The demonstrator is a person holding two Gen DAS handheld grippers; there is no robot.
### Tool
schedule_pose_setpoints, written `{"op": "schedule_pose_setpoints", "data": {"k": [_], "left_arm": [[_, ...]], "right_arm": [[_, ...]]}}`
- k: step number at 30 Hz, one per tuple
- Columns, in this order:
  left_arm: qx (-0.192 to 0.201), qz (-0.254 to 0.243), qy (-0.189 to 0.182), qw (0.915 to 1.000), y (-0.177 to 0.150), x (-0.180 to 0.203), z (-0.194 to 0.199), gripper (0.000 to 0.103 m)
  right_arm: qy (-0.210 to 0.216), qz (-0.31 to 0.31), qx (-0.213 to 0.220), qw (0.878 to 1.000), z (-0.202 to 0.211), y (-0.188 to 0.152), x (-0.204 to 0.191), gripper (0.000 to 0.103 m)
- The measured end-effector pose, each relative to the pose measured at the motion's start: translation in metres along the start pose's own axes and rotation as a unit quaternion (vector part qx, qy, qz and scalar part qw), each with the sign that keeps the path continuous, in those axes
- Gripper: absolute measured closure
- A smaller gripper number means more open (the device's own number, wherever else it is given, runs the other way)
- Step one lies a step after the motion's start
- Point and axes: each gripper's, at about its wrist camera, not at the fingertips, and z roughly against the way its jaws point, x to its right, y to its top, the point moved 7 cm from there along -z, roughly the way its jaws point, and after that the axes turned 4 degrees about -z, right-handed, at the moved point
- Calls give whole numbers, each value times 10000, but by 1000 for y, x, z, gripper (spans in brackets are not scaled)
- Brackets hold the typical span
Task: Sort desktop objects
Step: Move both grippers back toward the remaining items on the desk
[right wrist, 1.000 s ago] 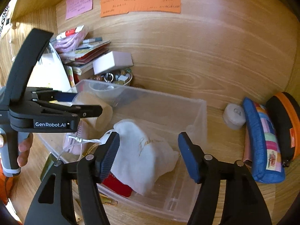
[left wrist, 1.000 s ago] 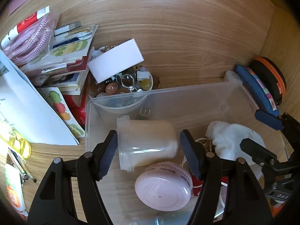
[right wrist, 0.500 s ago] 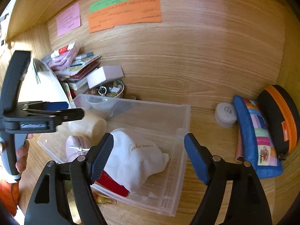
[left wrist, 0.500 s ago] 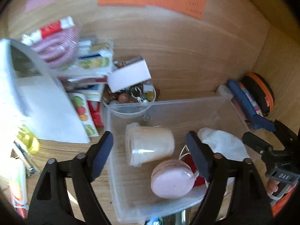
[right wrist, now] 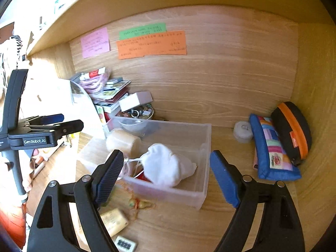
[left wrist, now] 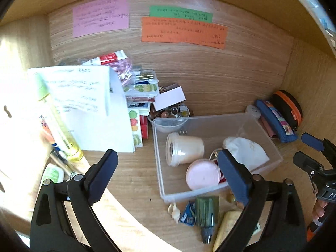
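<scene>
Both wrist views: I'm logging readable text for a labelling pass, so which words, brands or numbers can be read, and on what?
"GenRobot.AI": on the left gripper's body, right wrist view.
"DAS", cut off: on the right gripper's body, left wrist view.
Pink note, green note, orange note: handwriting too small.
White sheet: blurred.

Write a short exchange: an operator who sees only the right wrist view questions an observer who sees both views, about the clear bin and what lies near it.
Operator: My own jaws hide a corner of the clear bin. What lies there?
Observer: A round pink case, by the front wall.
Operator: Is anything just in front of the bin?
Observer: A dark green bottle lies on the desk, outside the bin.
</scene>
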Motion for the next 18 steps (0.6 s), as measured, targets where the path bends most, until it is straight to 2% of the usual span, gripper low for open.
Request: {"op": "schedule_pose_setpoints", "data": {"k": [9, 18], "left_arm": [[33, -92, 142, 9999, -29, 7, 22, 4], [-230, -107, 99, 9996, -65, 18, 18, 4]], "right_arm": [[-36, -129, -110, 9999, 20, -32, -6, 21], [-150, -153, -455, 9987, 17, -76, -5, 21]]}}
